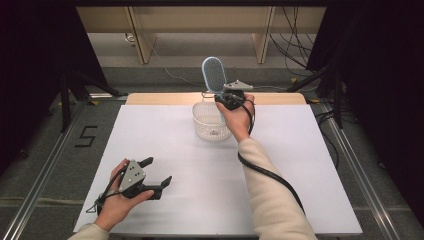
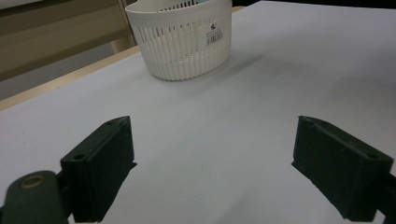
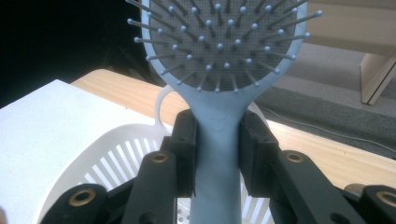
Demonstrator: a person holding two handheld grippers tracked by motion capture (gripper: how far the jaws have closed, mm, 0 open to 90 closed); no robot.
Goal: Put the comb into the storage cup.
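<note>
While clamped on the pale blue handle of a hairbrush, right gripper raised just above the far rim of a white basket, jaws pressed flat against both sides of the handle, as seen in the right gripper view. Brush upright, oval head topmost, smooth plastic frame around a grey woven cushion studded with thin pins tipped by small balls. Basket round, of white plastic, walls cut into narrow vertical slits, a small barcode sticker on its side; standing at the far middle of a matt white sheet over a table with a pale wooden edge. Right forearm in a cream sleeve, stretched forward from the near edge, wrist bent slightly inward, fingers wrapped round the gripper body, black cable trailing back along the sleeve.

Left gripper held low at the near left of the sheet, well apart from the basket, jaws spread wide with nothing but bare sheet between them. Blocky black pads, matt, with small screw holes, seen in the left gripper view aimed towards the basket. Left hand cupped under the gripper body, grey three-cornered plate on top, tilted towards the centre.
</note>
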